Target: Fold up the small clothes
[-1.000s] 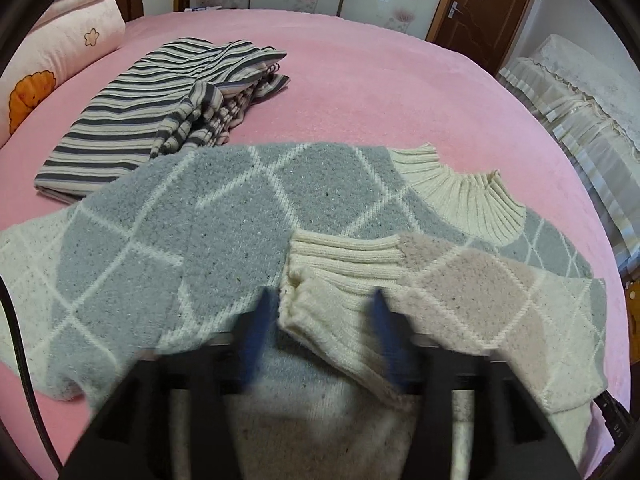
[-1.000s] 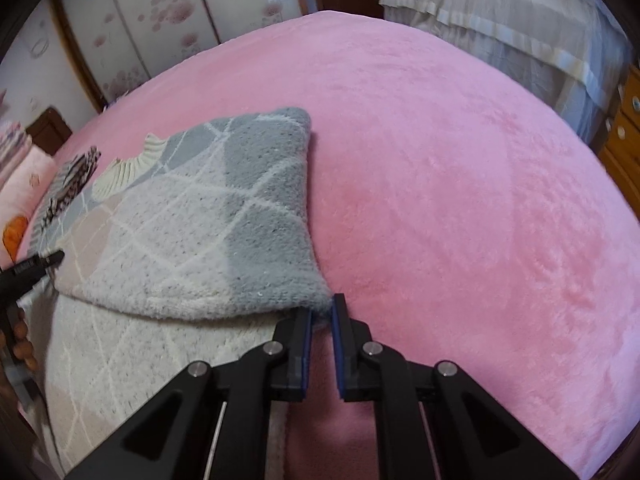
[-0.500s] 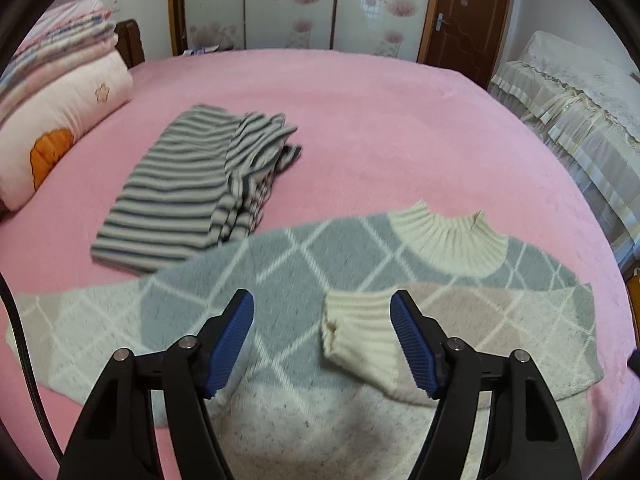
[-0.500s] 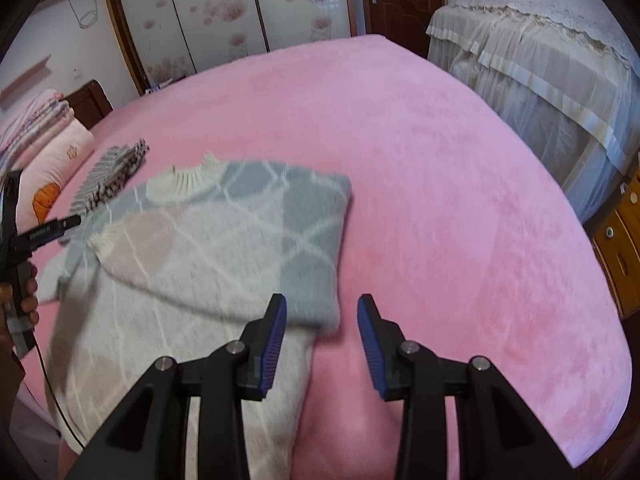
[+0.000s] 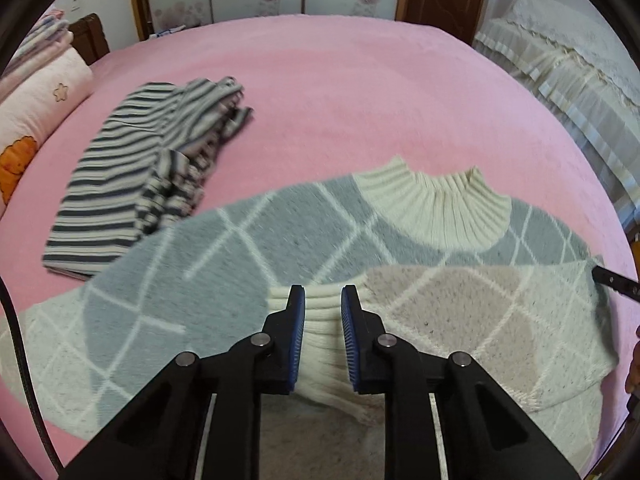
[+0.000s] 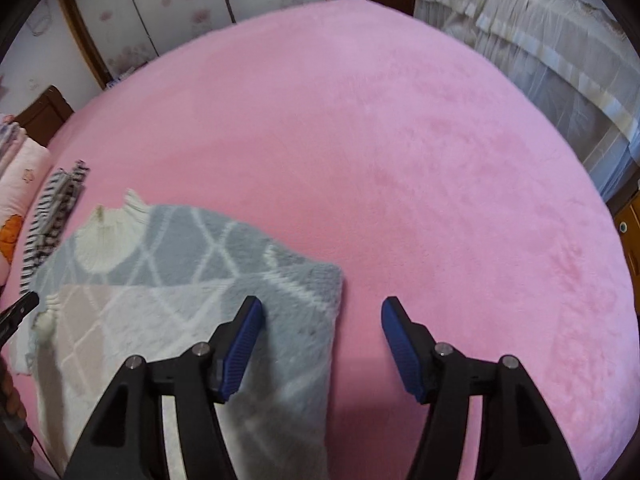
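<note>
left gripper [image 5: 322,294]: jaws just closed, pinching the cream cuff [image 5: 322,322] of the folded-in sleeve | right gripper [image 6: 321,308]: jaws just opened, spread, empty, over the sweater [image 6: 192,264]'s right edge | sweater flat on bed [image 6: 400,140], unfolded sleeve stretches left, nearer my left gripper

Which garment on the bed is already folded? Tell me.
The striped top, lying folded small near the pillow. The grey diamond-patterned sweater beside it is spread wide, one sleeve cuff between the left tongs.
</note>
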Available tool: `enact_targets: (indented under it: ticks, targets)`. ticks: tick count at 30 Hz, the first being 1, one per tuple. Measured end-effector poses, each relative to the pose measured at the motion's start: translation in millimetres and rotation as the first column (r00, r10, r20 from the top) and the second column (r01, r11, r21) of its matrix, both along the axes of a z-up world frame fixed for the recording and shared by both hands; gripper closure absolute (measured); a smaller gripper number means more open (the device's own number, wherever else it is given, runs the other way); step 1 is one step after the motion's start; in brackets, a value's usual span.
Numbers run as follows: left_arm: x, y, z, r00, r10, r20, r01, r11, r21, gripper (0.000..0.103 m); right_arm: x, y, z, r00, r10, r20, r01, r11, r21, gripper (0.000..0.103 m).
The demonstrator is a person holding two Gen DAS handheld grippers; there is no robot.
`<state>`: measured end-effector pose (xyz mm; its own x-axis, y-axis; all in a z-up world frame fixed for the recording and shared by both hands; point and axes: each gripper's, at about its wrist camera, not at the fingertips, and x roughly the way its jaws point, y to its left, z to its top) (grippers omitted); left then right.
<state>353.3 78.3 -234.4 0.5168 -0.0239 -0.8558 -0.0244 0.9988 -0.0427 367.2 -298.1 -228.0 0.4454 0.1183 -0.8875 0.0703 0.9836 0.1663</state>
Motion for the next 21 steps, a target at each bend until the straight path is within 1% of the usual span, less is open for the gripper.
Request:
enact_targets:
  ticks: [1,2,3,6,8,11,13,16,18,19,20,21]
  targets:
    - [1.5,-2.5,-4.9,1.000,-0.003,-0.005,0.004,1.000,0.011,0.087,1.1,-1.0,-2.4,1.000,0.006,-0.003,-0.005,1.000,0.022,0.082]
    - [4.1,-5.2,-11.7,1.000,-0.005,-0.015,0.005,0.999,0.034,0.089,1.9,-1.7,-5.1,1.000,-0.001,-0.011,0.002,1.000,0.018,0.087]
    - [6.7,-6.8,-18.9,1.000,0.001,-0.029,0.001,0.998,0.060,0.092,0.9,-1.5,-5.0,1.000,-0.012,0.000,0.012,1.000,-0.009,0.087]
    - [10.1,-7.9,-31.4,0.999,0.010,-0.045,-0.006,0.996,0.088,0.093,-1.9,4.3,-8.1,1.000,-0.015,0.014,0.016,0.998,-0.065,0.088]
    - [10.9,-12.0,-34.6,0.999,0.011,-0.047,-0.005,0.992,0.122,0.093,-2.1,7.0,-11.7,1.000,-0.020,0.013,0.021,0.996,-0.089,0.088]
    - [11.1,-16.8,-39.5,0.998,0.000,-0.057,0.009,0.987,0.160,0.093,-1.3,6.6,-17.2,0.999,-0.037,0.010,0.037,0.996,-0.078,0.088]
    - [11.1,-15.2,-41.3,0.998,-0.002,-0.062,0.011,0.988,0.155,0.093,-1.6,3.8,-20.2,0.999,-0.044,0.005,0.044,0.997,-0.063,0.088]
    - [12.0,-10.5,-41.0,0.998,0.006,-0.066,0.003,0.992,0.126,0.093,-2.0,1.1,-23.2,0.999,-0.050,0.001,0.050,0.997,-0.054,0.088]
    - [11.8,-10.6,-37.6,0.998,0.006,-0.065,0.001,0.993,0.119,0.093,-1.9,3.0,-21.0,0.999,-0.044,-0.004,0.043,0.997,-0.065,0.086]
    - [13.9,-10.2,-36.1,0.998,0.002,-0.064,0.006,0.993,0.116,0.093,-2.3,3.4,-17.8,0.999,-0.042,-0.006,0.042,0.997,-0.072,0.083]
    - [14.8,-9.2,-34.0,0.998,-0.002,-0.067,0.010,0.993,0.114,0.090,-2.4,1.7,-14.5,0.999,-0.044,-0.006,0.043,0.997,-0.071,0.076]
    - [13.5,-9.2,-29.2,0.997,-0.009,-0.072,0.017,0.994,0.111,0.082,-3.6,-1.1,-10.7,0.999,-0.049,-0.006,0.048,0.996,-0.073,0.073]
